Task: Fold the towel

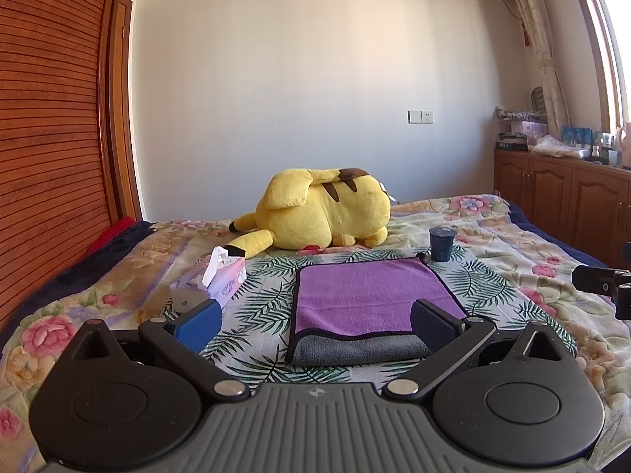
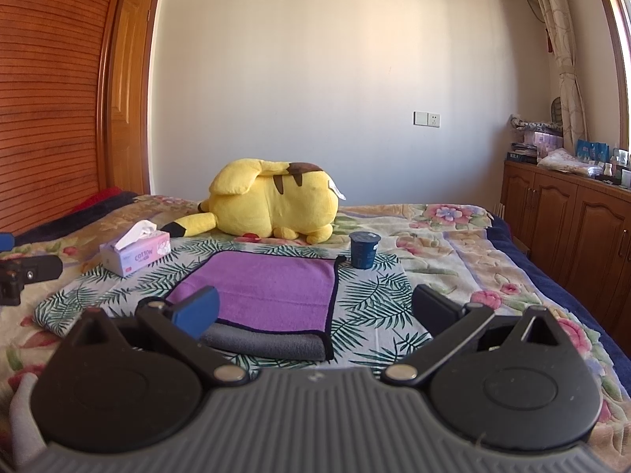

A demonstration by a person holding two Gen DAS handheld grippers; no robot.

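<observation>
A purple towel (image 1: 370, 295) with a dark hem lies flat on the bed, folded over so its grey underside shows along the near edge; it also shows in the right wrist view (image 2: 272, 291). My left gripper (image 1: 315, 325) is open and empty, hovering just before the towel's near edge. My right gripper (image 2: 313, 309) is open and empty, near the towel's near right corner. The other gripper's body shows at the right edge of the left wrist view (image 1: 607, 283) and at the left edge of the right wrist view (image 2: 23, 274).
A yellow plush toy (image 1: 319, 209) lies behind the towel. A tissue box (image 1: 215, 282) sits left of it, a dark blue cup (image 1: 442, 243) at its far right corner. Wooden cabinets (image 2: 568, 216) line the right wall, a wooden wardrobe (image 1: 47, 138) the left.
</observation>
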